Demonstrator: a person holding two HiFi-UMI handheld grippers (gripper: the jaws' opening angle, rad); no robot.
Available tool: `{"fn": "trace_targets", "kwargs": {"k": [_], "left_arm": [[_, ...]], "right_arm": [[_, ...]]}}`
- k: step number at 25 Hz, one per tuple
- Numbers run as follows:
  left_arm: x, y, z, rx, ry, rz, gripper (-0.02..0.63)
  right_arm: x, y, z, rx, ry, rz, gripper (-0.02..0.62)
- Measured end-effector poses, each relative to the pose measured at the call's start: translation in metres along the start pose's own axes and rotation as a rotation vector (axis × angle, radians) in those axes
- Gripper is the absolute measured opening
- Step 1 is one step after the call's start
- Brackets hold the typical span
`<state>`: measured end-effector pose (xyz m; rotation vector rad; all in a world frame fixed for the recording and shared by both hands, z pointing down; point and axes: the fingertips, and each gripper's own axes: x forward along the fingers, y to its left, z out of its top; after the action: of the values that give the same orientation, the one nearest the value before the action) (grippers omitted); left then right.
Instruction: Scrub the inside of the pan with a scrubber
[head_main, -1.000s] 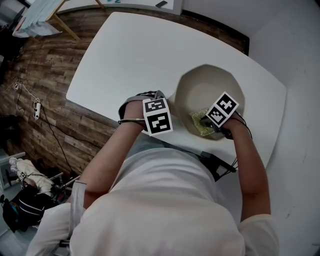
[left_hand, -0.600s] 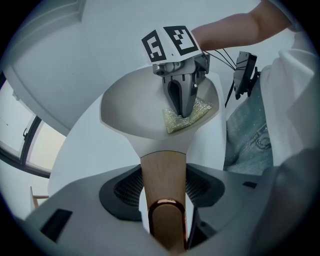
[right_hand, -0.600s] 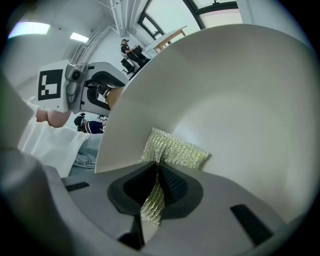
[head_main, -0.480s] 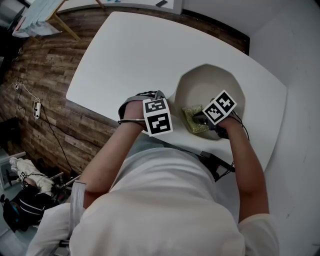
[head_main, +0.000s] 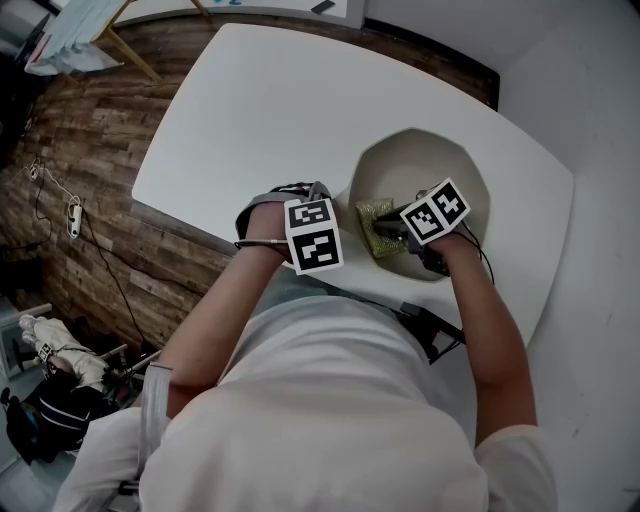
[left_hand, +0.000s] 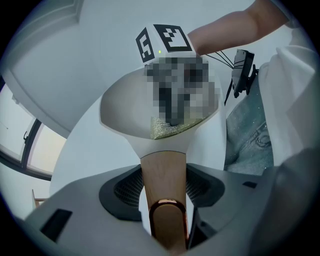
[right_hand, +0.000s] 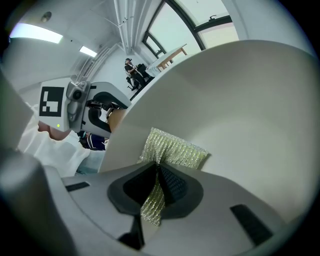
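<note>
A white pan (head_main: 430, 160) sits on the white table near my body. Its wooden handle (left_hand: 164, 170) runs between the pads of my left gripper (left_hand: 165, 192), which is shut on it; in the head view the left gripper (head_main: 325, 200) is at the pan's left rim. My right gripper (right_hand: 157, 187) is shut on a yellow-green mesh scrubber (right_hand: 175, 150), pressed against the pan's inner wall (right_hand: 250, 110). Seen from above, the scrubber (head_main: 373, 222) lies at the near left of the bowl, just ahead of the right gripper (head_main: 395, 232).
The white table (head_main: 270, 110) stretches away to the far left of the pan. Its near edge runs close under my arms. Dark wooden floor (head_main: 80, 180) with cables lies beyond the table's left edge.
My right gripper has slid the scrubber leftward across the pan's near side, toward the handle. The left gripper and the pan have stayed put.
</note>
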<state>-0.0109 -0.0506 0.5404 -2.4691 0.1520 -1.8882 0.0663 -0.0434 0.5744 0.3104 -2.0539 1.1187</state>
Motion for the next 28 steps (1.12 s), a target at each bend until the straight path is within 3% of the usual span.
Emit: {"fn": "trace_targets", "kwargs": {"k": [13,28], "left_arm": [[0.001,-0.001,0.0,0.026,-0.006,0.003,0.244],[-0.002,-0.001,0.002,0.034,-0.01,0.001,0.244]], "right_arm": [[0.001,-0.011,0.033,-0.049,-0.147,-0.059,0.037],[-0.013,-0.042,0.06,-0.116,-0.25,-0.27,0.037]]}}
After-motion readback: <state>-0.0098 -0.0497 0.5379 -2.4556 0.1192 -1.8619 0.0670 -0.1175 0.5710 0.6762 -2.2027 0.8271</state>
